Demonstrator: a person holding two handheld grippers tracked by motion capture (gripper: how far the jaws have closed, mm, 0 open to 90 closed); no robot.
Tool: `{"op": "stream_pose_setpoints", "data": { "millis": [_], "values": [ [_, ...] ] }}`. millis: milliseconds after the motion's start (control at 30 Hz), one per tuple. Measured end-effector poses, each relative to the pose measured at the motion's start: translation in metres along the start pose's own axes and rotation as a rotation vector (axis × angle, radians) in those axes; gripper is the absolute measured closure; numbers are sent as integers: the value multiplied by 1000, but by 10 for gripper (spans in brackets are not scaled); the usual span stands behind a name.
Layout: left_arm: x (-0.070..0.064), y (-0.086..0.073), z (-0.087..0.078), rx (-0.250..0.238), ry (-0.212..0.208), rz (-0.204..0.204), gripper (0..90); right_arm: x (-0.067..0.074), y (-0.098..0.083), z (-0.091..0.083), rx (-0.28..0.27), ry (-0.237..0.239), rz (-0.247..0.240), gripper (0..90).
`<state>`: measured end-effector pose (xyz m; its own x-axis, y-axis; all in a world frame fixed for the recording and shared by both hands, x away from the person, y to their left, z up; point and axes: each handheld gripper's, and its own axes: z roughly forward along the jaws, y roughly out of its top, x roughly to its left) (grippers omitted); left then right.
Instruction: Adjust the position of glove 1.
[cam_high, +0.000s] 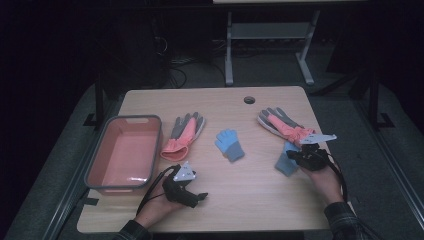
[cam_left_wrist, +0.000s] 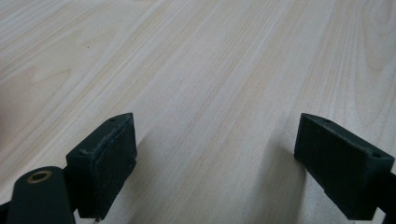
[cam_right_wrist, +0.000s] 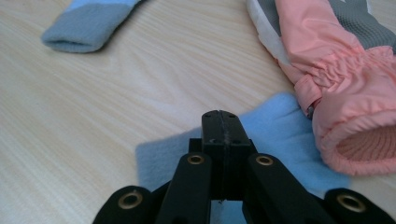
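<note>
Two pairs of gloves lie on the wooden table (cam_high: 250, 200). One pink and grey glove (cam_high: 183, 134) sits left of centre, with a blue knit glove (cam_high: 229, 144) in the middle. The other pink and grey glove (cam_high: 283, 124) lies at the right, a second blue glove (cam_high: 287, 163) just below it. My right gripper (cam_high: 294, 156) is shut, its tips over this blue glove (cam_right_wrist: 285, 135) beside the pink cuff (cam_right_wrist: 355, 112); no fabric shows between the jaws. My left gripper (cam_high: 199, 196) rests open near the front edge, with bare wood between its pads (cam_left_wrist: 109, 163).
A pink basin with a grey rim (cam_high: 100, 150) stands empty at the table's left side. A round cable hole (cam_high: 249, 99) sits near the far edge. A metal stand (cam_high: 270, 45) is on the floor behind the table.
</note>
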<state>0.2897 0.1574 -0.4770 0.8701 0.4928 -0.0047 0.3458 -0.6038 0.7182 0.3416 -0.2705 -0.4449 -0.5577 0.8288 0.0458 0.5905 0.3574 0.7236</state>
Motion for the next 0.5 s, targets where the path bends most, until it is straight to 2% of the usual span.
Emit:
{"op": "stream_pose_setpoints", "data": {
  "millis": [233, 333, 500],
  "values": [
    [0, 0, 0, 1, 0, 2, 123, -9, -2, 6, 20, 6, 11, 900],
    [0, 0, 0, 0, -1, 2, 123, -13, -7, 8, 38, 9, 23, 900],
    [0, 0, 0, -1, 0, 0, 124, -14, -12, 14, 86, 4, 10, 900]
  ]
}}
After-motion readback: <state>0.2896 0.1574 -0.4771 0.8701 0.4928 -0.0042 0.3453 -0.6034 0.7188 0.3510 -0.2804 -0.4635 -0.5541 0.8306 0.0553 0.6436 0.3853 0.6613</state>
